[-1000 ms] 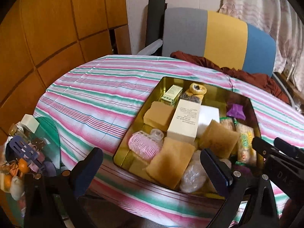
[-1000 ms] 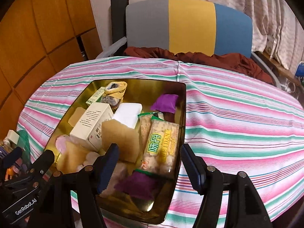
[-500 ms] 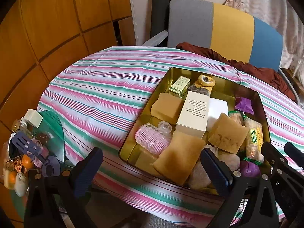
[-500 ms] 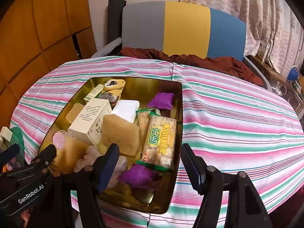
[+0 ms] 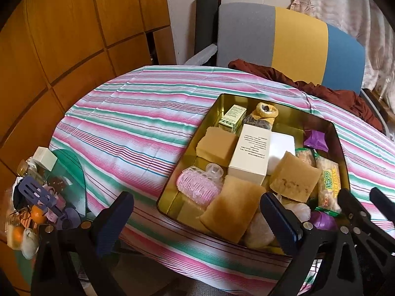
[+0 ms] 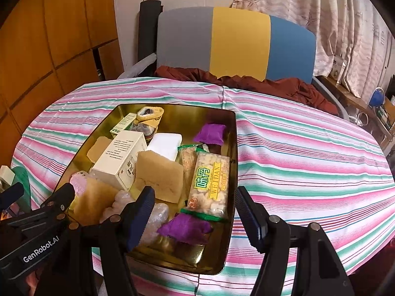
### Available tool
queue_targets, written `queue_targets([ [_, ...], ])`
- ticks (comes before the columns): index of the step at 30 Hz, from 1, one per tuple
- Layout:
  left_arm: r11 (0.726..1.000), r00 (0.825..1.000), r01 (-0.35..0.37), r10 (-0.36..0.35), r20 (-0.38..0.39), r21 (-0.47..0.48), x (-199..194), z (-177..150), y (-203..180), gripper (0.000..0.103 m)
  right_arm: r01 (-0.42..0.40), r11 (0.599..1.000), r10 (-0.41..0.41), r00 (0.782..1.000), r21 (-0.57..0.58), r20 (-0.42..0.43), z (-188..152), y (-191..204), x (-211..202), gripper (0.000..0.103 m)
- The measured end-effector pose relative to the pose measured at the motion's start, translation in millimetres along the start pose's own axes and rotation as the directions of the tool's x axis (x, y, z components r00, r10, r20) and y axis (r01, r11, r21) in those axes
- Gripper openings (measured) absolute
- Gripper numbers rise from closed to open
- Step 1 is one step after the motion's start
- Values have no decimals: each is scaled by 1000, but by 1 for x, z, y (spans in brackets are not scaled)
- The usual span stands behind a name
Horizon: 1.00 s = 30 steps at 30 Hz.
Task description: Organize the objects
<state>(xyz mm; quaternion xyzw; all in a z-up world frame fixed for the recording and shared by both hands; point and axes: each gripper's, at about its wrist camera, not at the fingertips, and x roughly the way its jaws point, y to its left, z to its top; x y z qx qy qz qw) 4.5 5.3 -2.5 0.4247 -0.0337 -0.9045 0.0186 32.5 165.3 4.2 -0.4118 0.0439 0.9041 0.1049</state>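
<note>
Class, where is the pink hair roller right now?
Left wrist view: the pink hair roller lies in the gold tray's near-left corner, beside a tan sponge.

A gold tin tray point(image 6: 229, 133) is sitting on the striped table, holding boxes point(image 6: 118, 157), sponges point(image 6: 160, 178), snack packets point(image 6: 209, 185) and purple pouches point(image 6: 185, 229).

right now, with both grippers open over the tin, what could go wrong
1. The tin sits near the table's front edge; a push from the right gripper might slide it off.
2. Items are piled: the tan block leans on the white box, so pulling one could topple others.
3. The left gripper and right one hang close together and may collide.
</note>
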Motion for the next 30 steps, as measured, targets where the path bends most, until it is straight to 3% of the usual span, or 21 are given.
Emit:
queue_targets([
  [11,1000,1000,-24,24,0,5,1,-1,1,103,39,999,-39,999,6,13,0,-2,0,68],
  [30,1000,1000,-24,24,0,5,2,-2,-1,103,27,1000,-27,1000,11,5,0,-2,2,68],
])
